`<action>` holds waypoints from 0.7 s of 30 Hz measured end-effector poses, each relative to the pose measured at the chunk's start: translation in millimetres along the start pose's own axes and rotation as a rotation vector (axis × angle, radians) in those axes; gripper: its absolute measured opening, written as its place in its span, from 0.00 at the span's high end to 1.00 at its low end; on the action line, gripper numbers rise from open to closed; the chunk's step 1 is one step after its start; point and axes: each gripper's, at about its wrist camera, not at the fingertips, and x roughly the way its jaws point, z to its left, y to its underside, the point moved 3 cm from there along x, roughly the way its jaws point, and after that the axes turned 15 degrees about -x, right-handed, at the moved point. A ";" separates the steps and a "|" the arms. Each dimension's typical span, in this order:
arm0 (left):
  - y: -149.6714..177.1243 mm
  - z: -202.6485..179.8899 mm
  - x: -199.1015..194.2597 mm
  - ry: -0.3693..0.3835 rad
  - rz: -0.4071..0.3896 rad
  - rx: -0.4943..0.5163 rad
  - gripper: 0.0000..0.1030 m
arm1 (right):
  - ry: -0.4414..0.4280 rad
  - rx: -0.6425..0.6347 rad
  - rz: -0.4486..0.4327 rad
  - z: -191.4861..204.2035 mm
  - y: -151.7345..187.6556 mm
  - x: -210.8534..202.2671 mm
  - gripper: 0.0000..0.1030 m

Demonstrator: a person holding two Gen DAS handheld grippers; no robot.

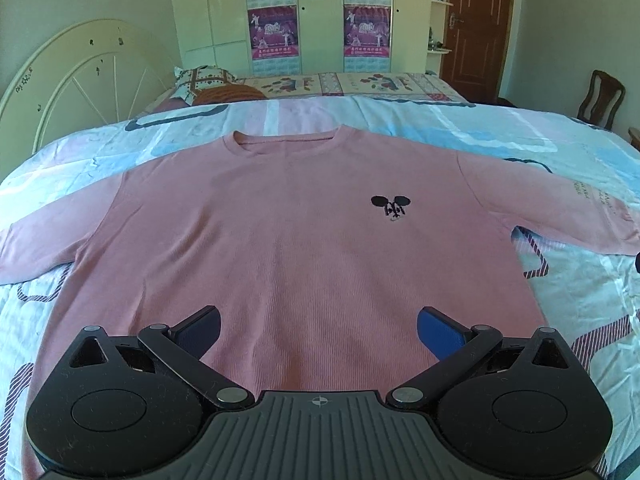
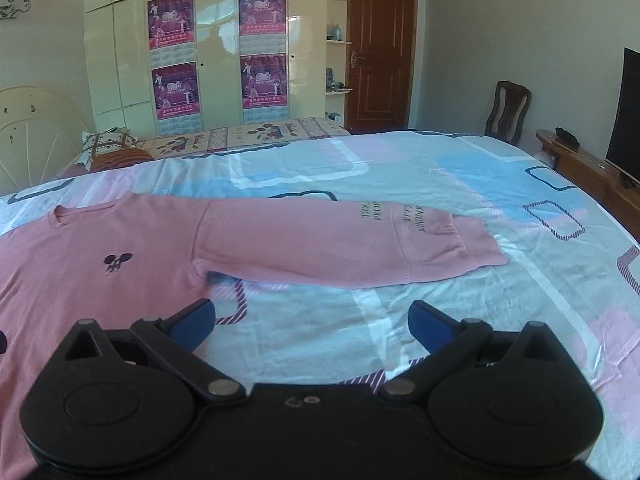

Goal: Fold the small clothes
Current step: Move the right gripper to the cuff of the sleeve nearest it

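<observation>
A pink long-sleeved sweater (image 1: 288,232) lies flat and face up on the bed, collar away from me, with a small black mouse logo (image 1: 390,206) on the chest. Both sleeves are spread out sideways. My left gripper (image 1: 319,330) is open and empty above the sweater's lower hem. My right gripper (image 2: 312,324) is open and empty over the bedsheet, just right of the sweater's body (image 2: 92,264) and in front of its right sleeve (image 2: 332,244), which has dark lettering near the cuff.
The bed (image 2: 460,184) has a pastel blue, pink and white sheet. A pillow (image 1: 204,80) and headboard (image 1: 80,80) are at the far left. A wardrobe (image 2: 216,52), door (image 2: 380,52), chair (image 2: 508,112) and TV (image 2: 628,116) stand beyond.
</observation>
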 end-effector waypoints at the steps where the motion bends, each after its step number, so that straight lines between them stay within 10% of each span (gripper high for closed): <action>1: -2.4 -0.9 5.1 -0.014 0.000 -0.014 0.00 | 0.010 0.003 0.002 -6.5 -0.9 6.4 0.00; 10: -9.7 -18.2 38.9 -0.009 0.069 -0.028 0.00 | 0.137 0.135 0.025 -93.5 9.3 80.2 0.05; 21: -29.7 -20.6 64.0 -0.079 0.039 -0.054 0.00 | 0.120 0.427 0.061 -170.0 31.6 133.6 0.47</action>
